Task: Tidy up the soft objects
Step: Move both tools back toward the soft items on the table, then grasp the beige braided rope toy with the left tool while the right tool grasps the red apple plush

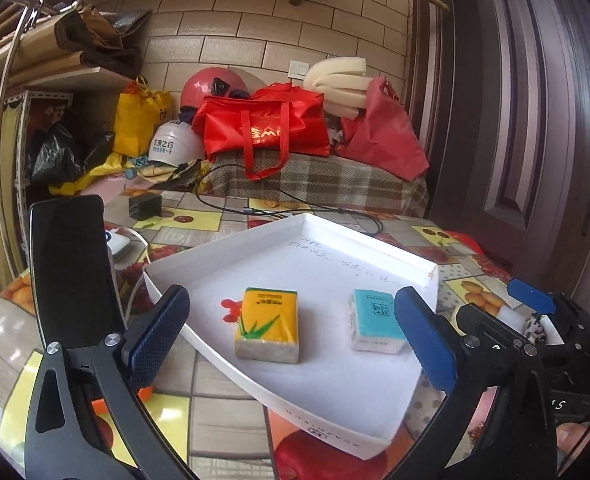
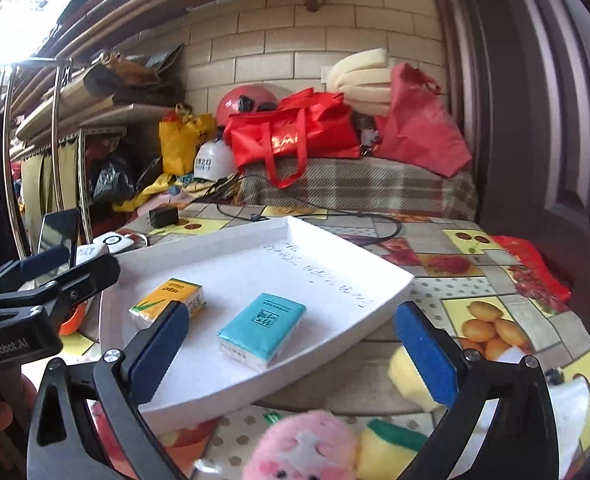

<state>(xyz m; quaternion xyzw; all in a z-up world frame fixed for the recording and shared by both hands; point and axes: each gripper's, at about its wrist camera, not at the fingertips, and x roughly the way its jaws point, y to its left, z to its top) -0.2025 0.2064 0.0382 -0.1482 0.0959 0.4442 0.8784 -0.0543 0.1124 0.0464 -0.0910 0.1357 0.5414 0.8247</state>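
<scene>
Both pairs of jaws stand wide and hold nothing. The right gripper [image 2: 291, 344] hangs over the near edge of the bench, above a pink plush toy [image 2: 299, 446] and a yellow-green sponge [image 2: 391, 442]; both look light and squashy, so a gentle pinch across the middle should do. The left gripper [image 1: 291, 336] faces the white tray [image 1: 375, 440], which holds a yellow tissue pack [image 1: 269, 326] left and a teal tissue pack [image 1: 377, 322] right, apart.
</scene>
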